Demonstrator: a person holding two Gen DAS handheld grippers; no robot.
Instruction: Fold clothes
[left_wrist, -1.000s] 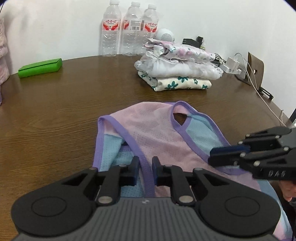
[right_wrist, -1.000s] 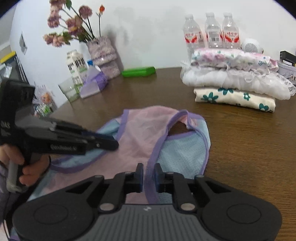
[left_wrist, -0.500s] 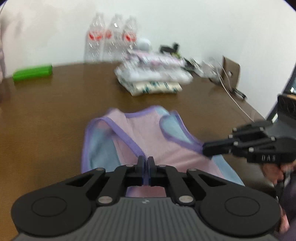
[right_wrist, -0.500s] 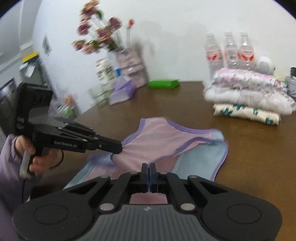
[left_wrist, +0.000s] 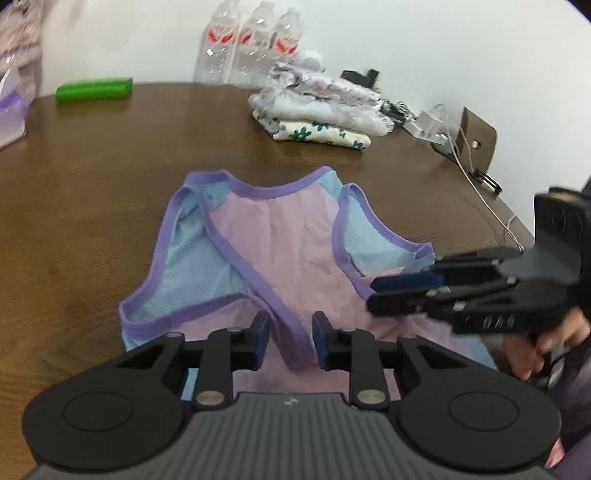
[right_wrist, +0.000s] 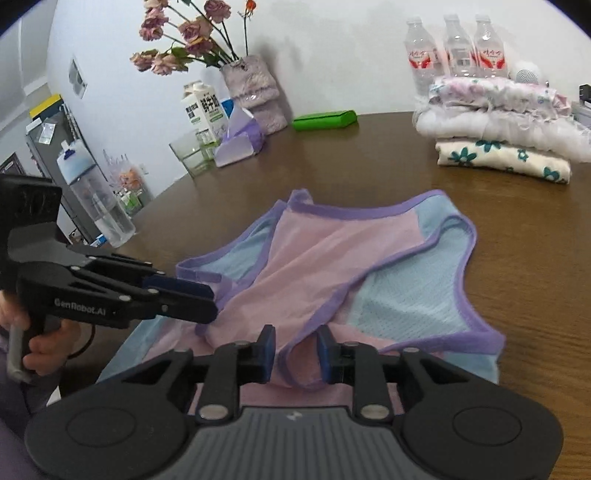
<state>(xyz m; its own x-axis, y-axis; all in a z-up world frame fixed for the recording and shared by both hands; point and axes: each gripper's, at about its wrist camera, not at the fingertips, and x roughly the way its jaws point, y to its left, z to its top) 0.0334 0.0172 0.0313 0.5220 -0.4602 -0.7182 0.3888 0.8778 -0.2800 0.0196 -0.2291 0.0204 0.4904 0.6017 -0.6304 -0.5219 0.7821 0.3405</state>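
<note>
A pink and light-blue mesh vest (left_wrist: 280, 236) with purple binding lies spread on the brown tabletop (left_wrist: 92, 177), its neckline toward the far side and its lower part running off the near edge.

In the left wrist view, the left gripper (left_wrist: 290, 341) is at the near end of the vest. Its fingers (left_wrist: 260, 343) are opening: they stand a little apart with a strip of purple binding between them, and the pads do not press on it. The right gripper (right_wrist: 294, 352), in its own view, looks much the same, fingers (right_wrist: 267, 354) parted a little and opening, a fold of pink cloth with purple edging lying loose in the gap (seen from the left camera its fingers look closer together). A hand (right_wrist: 40, 341) grips the left tool's handle.

Further back on the tabletop sits a stack of folded clothes (right_wrist: 506, 129), well apart from the vest, with three water bottles (right_wrist: 458, 48) behind it by the wall. A green case (right_wrist: 325, 119), a milk carton (right_wrist: 205, 110) and a vase of flowers (right_wrist: 255, 92) stand on the far left.
</note>
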